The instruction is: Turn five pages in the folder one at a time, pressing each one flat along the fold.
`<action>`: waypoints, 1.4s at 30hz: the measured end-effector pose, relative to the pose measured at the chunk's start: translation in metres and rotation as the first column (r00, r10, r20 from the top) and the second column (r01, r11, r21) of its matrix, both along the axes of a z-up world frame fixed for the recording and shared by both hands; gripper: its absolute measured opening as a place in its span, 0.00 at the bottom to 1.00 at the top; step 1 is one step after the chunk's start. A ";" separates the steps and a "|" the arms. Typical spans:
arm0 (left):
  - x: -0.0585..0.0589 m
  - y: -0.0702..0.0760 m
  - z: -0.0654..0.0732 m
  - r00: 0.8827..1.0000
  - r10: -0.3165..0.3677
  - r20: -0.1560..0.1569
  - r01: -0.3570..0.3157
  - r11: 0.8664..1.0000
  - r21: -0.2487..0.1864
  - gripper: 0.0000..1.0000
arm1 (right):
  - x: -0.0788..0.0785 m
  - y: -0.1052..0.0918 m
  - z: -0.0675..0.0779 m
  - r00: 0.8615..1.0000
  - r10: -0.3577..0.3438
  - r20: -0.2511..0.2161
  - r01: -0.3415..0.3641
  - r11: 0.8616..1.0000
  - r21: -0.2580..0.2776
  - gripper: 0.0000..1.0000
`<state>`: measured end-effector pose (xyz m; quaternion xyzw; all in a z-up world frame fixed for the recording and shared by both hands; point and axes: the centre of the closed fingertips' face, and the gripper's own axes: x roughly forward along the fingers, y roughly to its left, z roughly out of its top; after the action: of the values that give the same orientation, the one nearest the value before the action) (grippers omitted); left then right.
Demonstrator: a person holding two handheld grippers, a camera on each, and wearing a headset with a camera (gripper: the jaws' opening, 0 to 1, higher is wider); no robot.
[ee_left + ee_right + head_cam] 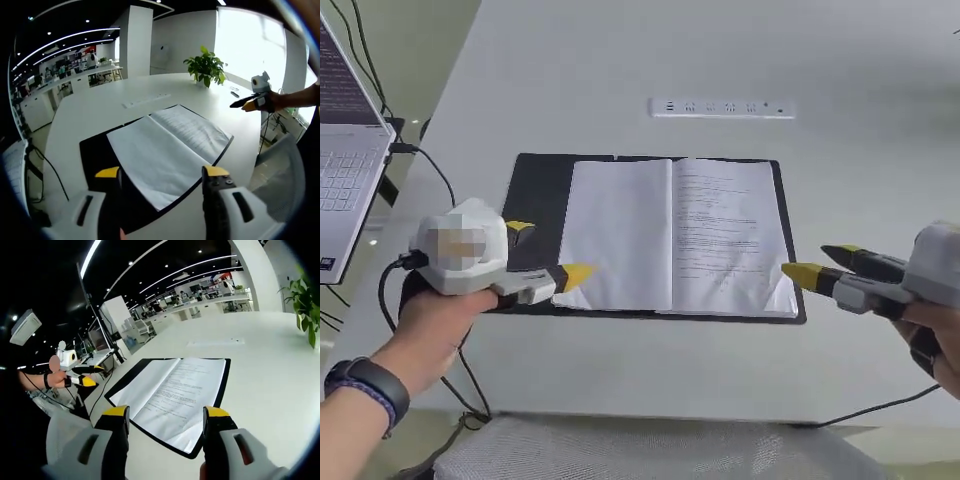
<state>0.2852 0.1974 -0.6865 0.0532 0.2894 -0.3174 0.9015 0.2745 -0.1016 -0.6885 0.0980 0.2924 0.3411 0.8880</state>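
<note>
Open folder [535,200] lies flat on the white bench [620,380], nr the front edge, roughly mid-width. L page [615,235] is blank, R page [725,235] has printed text; both lie flat.

L gripper [548,250] hovers at the folder's front-left corner. Its fingers are apart w/ nothing between them. One yellow tip is at the L page's lower edge; can't tell if it touches.

R gripper [820,261] is just off the folder's front-right corner. Its fingers are apart and empty, tips pointing twd the R page, nr it; contact unclear.

Power strip [722,108] lies behind the folder twd the back edge. Laptop [345,160] sits at the bench's left edge. Potted plant [206,66] stands at the far right of the bench.
</note>
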 end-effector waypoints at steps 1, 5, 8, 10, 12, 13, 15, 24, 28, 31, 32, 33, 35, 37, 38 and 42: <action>-0.002 0.000 0.001 1.000 -0.002 0.000 0.002 1.000 0.000 0.66 | -0.002 0.000 0.001 1.000 -0.003 0.004 0.003 1.000 -0.005 0.59; -0.009 0.004 -0.001 1.000 -0.003 -0.004 0.003 1.000 0.007 0.68 | -0.010 -0.006 0.000 1.000 -0.006 0.011 0.006 0.999 -0.036 0.60; -0.014 0.007 -0.001 1.000 0.011 -0.007 -0.011 1.000 0.004 0.69 | -0.017 -0.009 -0.003 1.000 0.007 0.010 -0.006 0.998 -0.059 0.63; -0.017 0.009 -0.002 1.000 0.016 -0.009 -0.016 1.000 0.005 0.69 | -0.021 -0.010 -0.006 1.000 0.003 0.006 -0.003 0.999 -0.051 0.64; -0.020 0.010 -0.003 1.000 0.016 -0.016 -0.016 1.000 0.004 0.69 | -0.025 -0.011 -0.007 1.000 0.003 0.001 -0.003 0.999 -0.050 0.65; -0.022 0.010 -0.004 1.000 0.017 -0.017 -0.017 1.000 0.006 0.70 | -0.026 -0.011 -0.007 1.000 0.002 0.000 -0.001 0.999 -0.054 0.65; -0.026 0.009 -0.005 1.000 0.014 -0.019 -0.014 1.000 0.007 0.70 | -0.029 -0.013 -0.008 1.000 -0.001 -0.002 0.001 0.998 -0.056 0.65; -0.026 -0.001 -0.004 1.000 0.002 -0.019 -0.002 1.000 -0.007 0.71 | -0.035 -0.019 -0.009 1.000 -0.005 -0.004 0.004 0.997 -0.076 0.66; -0.022 -0.007 -0.003 1.000 -0.015 -0.017 0.015 1.000 -0.001 0.70 | -0.039 -0.020 -0.011 1.000 -0.005 -0.010 0.004 0.997 -0.076 0.66; -0.019 -0.012 -0.001 0.999 -0.030 -0.011 0.030 1.000 0.002 0.70 | -0.041 -0.021 -0.013 1.000 -0.008 -0.016 0.007 0.997 -0.076 0.66; -0.017 -0.015 0.000 0.999 -0.037 -0.009 0.037 0.999 -0.001 0.70 | -0.042 -0.021 -0.014 1.000 -0.011 -0.017 0.010 0.997 -0.074 0.66; -0.016 -0.017 0.001 0.999 -0.042 -0.006 0.042 0.999 -0.002 0.70 | -0.042 -0.022 -0.013 1.000 -0.013 -0.017 0.012 0.997 -0.072 0.66; -0.012 -0.024 0.002 0.998 -0.058 0.000 0.058 0.998 -0.005 0.70 | -0.042 -0.022 -0.013 1.000 -0.018 -0.016 0.017 0.998 -0.067 0.66; -0.008 -0.032 0.004 0.997 -0.072 0.005 0.072 0.997 -0.013 0.70 | -0.042 -0.023 -0.012 1.000 -0.022 -0.014 0.021 0.998 -0.065 0.65; -0.007 -0.036 0.004 0.997 -0.080 0.006 0.080 0.997 -0.015 0.70 | -0.043 -0.023 -0.012 1.000 -0.023 -0.014 0.022 0.998 -0.064 0.65; 0.000 -0.057 0.006 0.992 -0.123 0.013 0.123 0.992 -0.026 0.69 | -0.042 -0.027 -0.011 0.999 -0.033 -0.012 0.033 0.998 -0.062 0.65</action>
<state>0.2856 0.1401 -0.6808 0.0607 0.2761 -0.3760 0.8824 0.2323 -0.1285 -0.6990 0.0777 0.3068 0.3166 0.8942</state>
